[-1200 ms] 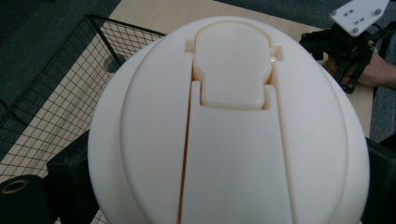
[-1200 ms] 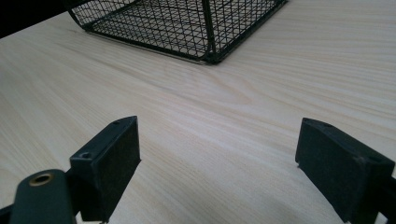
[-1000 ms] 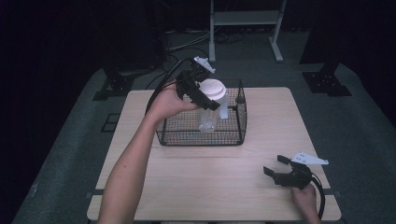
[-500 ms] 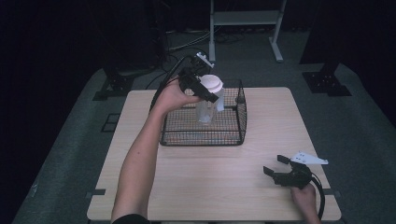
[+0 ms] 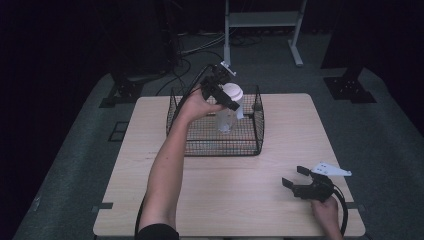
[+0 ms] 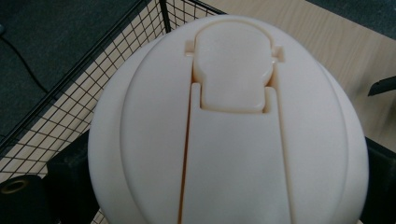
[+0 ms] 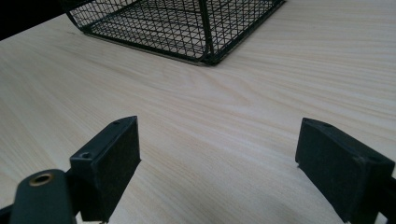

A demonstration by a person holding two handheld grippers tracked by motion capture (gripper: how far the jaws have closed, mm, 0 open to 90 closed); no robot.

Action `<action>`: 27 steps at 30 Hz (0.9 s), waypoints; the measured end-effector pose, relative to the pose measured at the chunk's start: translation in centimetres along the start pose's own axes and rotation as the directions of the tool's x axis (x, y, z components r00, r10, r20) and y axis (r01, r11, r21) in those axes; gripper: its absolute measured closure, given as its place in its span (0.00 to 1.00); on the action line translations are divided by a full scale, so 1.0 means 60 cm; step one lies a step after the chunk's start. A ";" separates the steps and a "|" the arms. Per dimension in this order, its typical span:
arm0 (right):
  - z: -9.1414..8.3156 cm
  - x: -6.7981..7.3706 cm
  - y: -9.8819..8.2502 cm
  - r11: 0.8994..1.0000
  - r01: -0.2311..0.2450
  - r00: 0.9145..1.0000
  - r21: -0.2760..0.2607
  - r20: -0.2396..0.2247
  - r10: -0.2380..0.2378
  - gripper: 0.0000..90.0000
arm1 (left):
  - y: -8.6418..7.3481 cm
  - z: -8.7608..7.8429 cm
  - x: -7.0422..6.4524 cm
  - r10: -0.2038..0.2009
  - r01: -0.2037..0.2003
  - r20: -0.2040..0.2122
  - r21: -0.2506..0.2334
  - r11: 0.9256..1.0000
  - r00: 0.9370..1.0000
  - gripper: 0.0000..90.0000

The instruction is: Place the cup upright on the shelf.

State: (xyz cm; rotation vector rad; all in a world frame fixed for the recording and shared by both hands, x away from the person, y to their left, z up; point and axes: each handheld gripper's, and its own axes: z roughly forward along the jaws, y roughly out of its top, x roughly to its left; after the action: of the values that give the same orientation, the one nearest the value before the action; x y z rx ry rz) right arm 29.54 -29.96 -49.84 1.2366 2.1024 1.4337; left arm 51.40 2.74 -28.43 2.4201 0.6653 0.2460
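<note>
A pale wooden counter fills the middle of the high view, standing on grey carpeted floor in a dark room, with a white metal frame at the upper centre. A black wire basket sits on the counter's far half, upper centre. The left gripper is clamped on a clear bottle with a cream lid, held over the basket. At lower right, the right gripper rests low over bare wood, jaws wide apart.
</note>
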 end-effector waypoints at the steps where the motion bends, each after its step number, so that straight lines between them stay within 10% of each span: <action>1: 0.000 0.000 0.000 1.000 0.000 1.000 -0.001 0.000 0.000 0.14 | 0.000 0.005 0.000 -0.003 0.003 -0.002 0.002 1.000 1.000 0.06; 27: -0.001 0.000 0.000 1.000 -0.003 1.000 -0.003 -0.006 0.003 0.14 | -0.054 0.099 0.023 -0.096 0.096 -0.029 0.001 0.995 0.995 0.05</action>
State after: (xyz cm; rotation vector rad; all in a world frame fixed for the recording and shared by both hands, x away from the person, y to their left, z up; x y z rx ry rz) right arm 29.54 -30.00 -49.81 1.2360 2.1027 1.4426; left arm 53.20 2.66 -35.11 2.3835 0.7928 0.2415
